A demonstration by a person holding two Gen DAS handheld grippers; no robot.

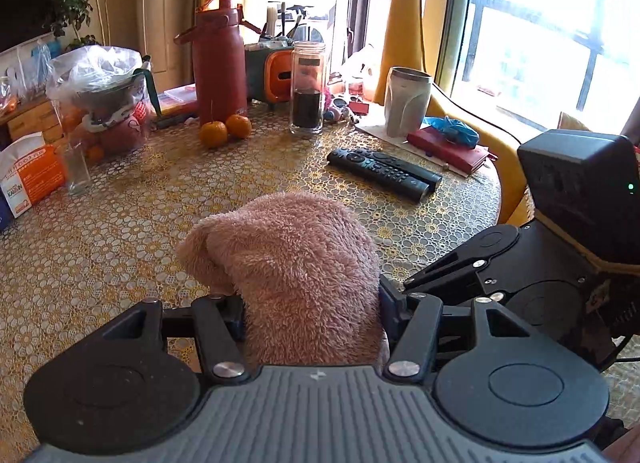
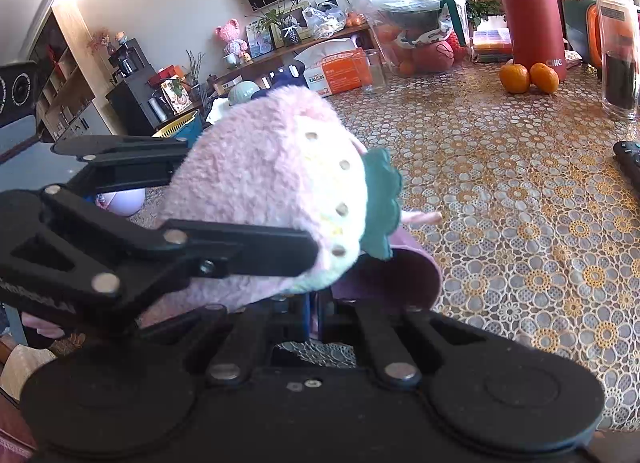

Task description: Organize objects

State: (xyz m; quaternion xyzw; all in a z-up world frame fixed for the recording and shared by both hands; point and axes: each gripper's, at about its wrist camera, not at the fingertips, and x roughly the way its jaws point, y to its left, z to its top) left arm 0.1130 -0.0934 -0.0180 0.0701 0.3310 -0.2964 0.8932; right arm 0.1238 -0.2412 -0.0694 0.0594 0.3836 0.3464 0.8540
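Note:
My left gripper (image 1: 312, 303) is shut on a fluffy pink plush toy (image 1: 288, 263) and holds it over the near part of the patterned table (image 1: 120, 247). In the right wrist view the same toy (image 2: 260, 183) shows as a pink strawberry with a green leaf collar (image 2: 382, 203), clamped between the left gripper's black fingers (image 2: 240, 247). My right gripper (image 2: 316, 315) sits just below the toy, closed on a purple part of it (image 2: 388, 275). Its fingertips are mostly hidden. The right gripper's body also shows in the left wrist view (image 1: 520, 275).
On the table stand a red thermos (image 1: 218, 59), two oranges (image 1: 226, 129), a glass jar (image 1: 307, 87), a metal cup (image 1: 406, 101), two remote controls (image 1: 384, 173), a red notebook (image 1: 448, 149), a bagged fruit bowl (image 1: 100, 95) and an orange box (image 1: 32, 179).

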